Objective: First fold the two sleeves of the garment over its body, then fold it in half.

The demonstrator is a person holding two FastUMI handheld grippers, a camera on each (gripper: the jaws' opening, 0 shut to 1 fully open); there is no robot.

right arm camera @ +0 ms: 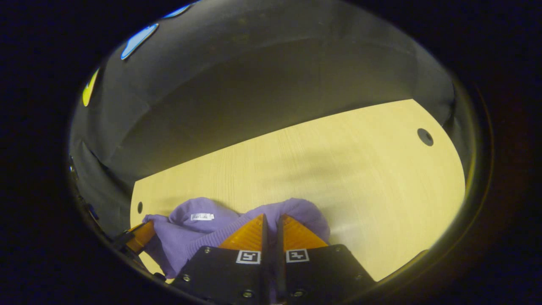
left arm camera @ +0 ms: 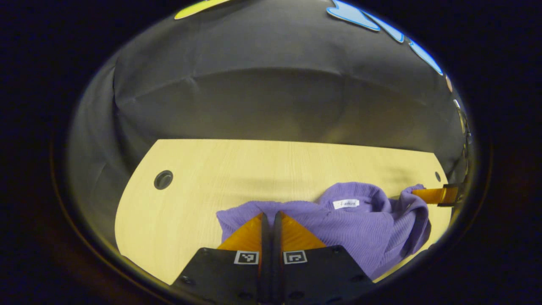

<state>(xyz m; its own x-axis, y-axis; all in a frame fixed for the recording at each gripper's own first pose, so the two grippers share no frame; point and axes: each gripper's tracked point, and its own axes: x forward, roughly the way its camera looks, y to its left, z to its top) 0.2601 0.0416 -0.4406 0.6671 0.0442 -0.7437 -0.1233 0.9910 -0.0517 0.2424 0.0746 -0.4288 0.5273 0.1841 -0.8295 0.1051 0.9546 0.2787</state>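
Observation:
A purple knitted garment (left arm camera: 364, 233) lies bunched on the pale wooden table (left arm camera: 262, 169), its collar with a white label (left arm camera: 346, 203) facing up. In the left gripper view my left gripper (left arm camera: 269, 217) is shut, its fingertips pinching the garment's left edge. At the far right of that view the right gripper (left arm camera: 425, 195) holds a raised corner of the cloth. In the right gripper view my right gripper (right arm camera: 271, 219) is shut on the garment (right arm camera: 190, 237), which is pulled up around its tips. The left gripper (right arm camera: 142, 237) grips the cloth at the lower left there.
The table has a round cable hole (left arm camera: 163, 179) at its far left and a smaller one (left arm camera: 437, 176) at the far right. Black cloth walls stand behind the table. Bare wood (right arm camera: 360, 182) stretches beyond the garment.

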